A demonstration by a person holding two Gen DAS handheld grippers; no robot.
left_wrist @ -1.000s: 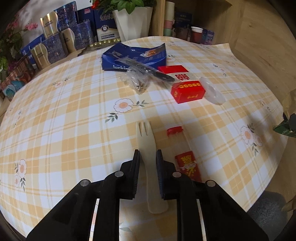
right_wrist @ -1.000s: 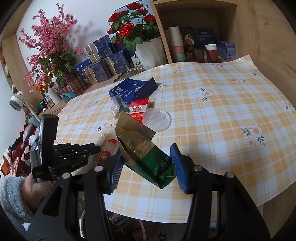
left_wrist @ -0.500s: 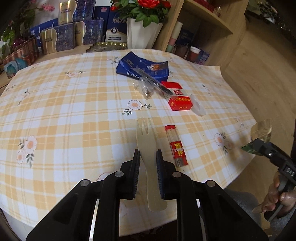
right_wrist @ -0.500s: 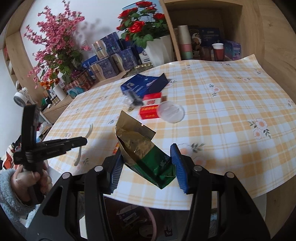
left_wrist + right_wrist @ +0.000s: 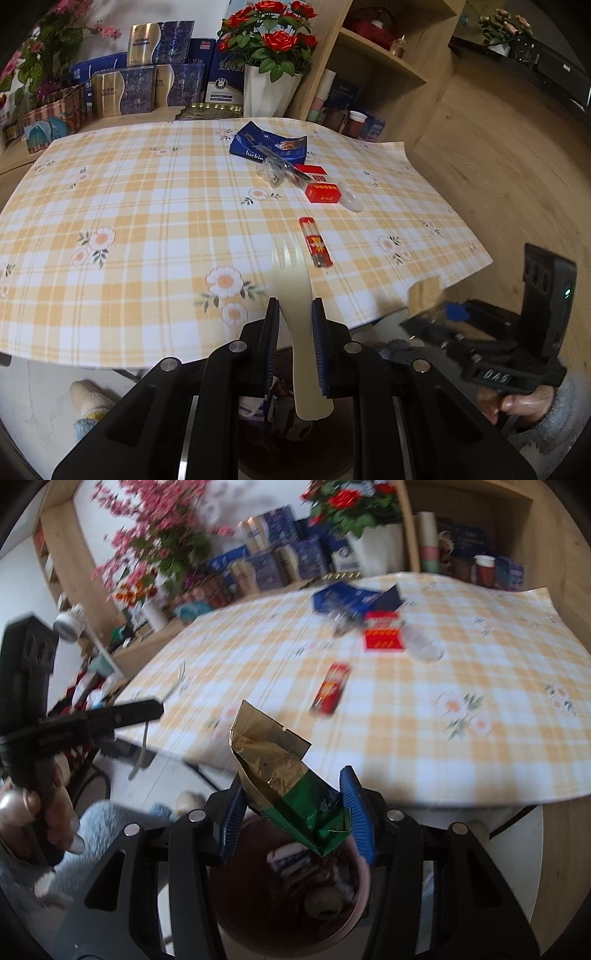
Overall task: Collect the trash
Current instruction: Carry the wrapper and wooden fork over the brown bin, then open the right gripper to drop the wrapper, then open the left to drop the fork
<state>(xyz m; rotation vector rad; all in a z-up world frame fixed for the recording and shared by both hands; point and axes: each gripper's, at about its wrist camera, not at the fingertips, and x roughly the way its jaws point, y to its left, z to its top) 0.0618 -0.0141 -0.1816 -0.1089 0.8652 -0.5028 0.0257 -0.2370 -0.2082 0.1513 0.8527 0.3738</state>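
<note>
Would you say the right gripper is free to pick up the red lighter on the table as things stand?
Probably not: the right gripper is shut on the green and gold bag above the bin; the red lighter lies unobstructed.

Soft daylight, even and bright. The right wrist view is blurred by motion; both views bend strongly near dark edges.

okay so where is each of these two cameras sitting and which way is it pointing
Left wrist: on the left tongs, gripping a fork, looking over the table edge; right tongs and hand show at right.
Right wrist: on the right tongs, gripping a green bag above the bin; left tongs and hand at left.
Shared: table, red box, red tube.
</note>
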